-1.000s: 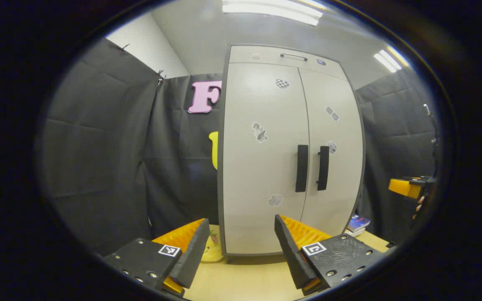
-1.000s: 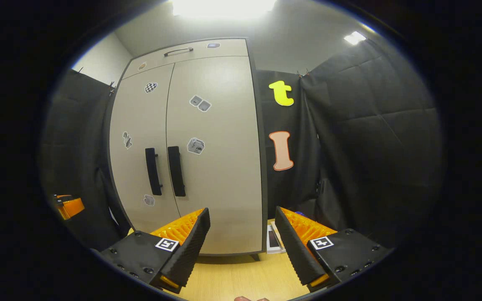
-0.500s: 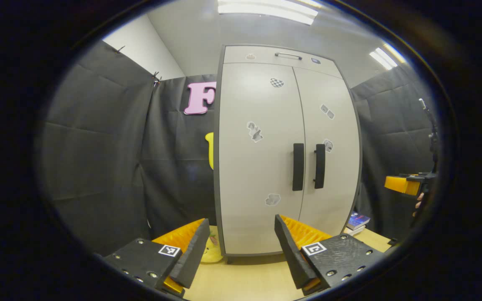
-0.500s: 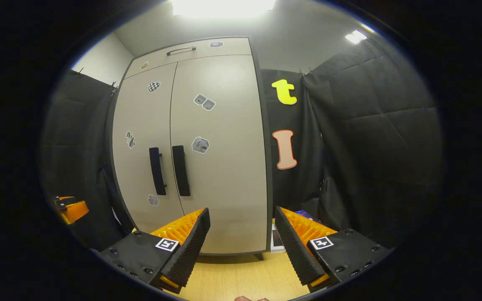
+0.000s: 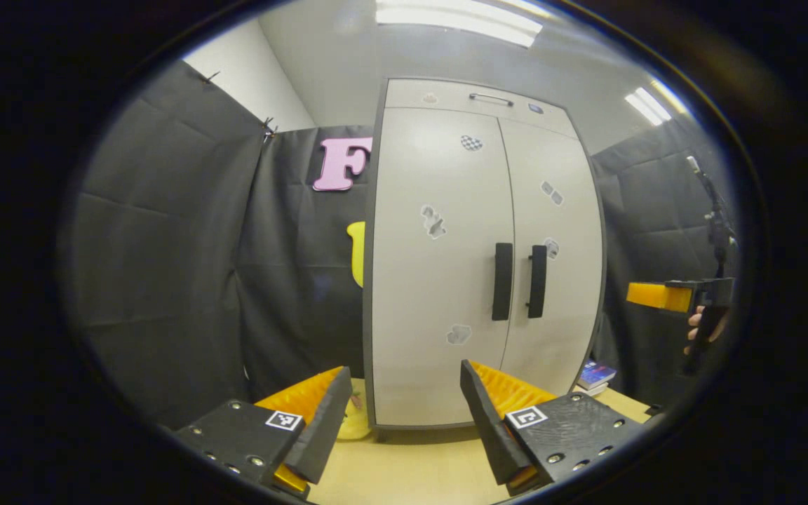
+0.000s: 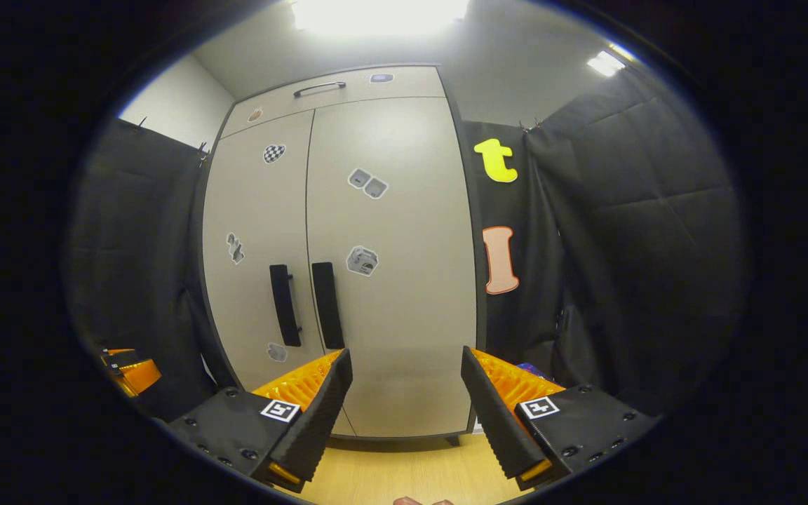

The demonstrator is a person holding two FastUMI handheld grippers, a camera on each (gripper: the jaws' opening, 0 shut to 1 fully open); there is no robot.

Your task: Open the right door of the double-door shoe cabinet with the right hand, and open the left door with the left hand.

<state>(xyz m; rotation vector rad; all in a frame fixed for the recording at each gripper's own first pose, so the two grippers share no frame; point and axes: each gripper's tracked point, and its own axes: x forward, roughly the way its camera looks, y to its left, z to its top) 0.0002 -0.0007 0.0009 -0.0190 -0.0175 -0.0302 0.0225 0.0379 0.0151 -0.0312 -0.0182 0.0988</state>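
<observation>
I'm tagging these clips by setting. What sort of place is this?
Probably a staged recording booth, not a home: black cloth walls hang around a lone double-door shoe cabinet that stands on a wooden table, with strip lights overhead.

In front of me the shoe cabinet (image 5: 446,280) stands upright on the bench (image 5: 418,470), pale grey, stickers dotted over it. Its left door (image 5: 435,266) and right door (image 5: 558,266) are both closed, their black vertical handles (image 5: 503,281) side by side at the middle seam.
</observation>
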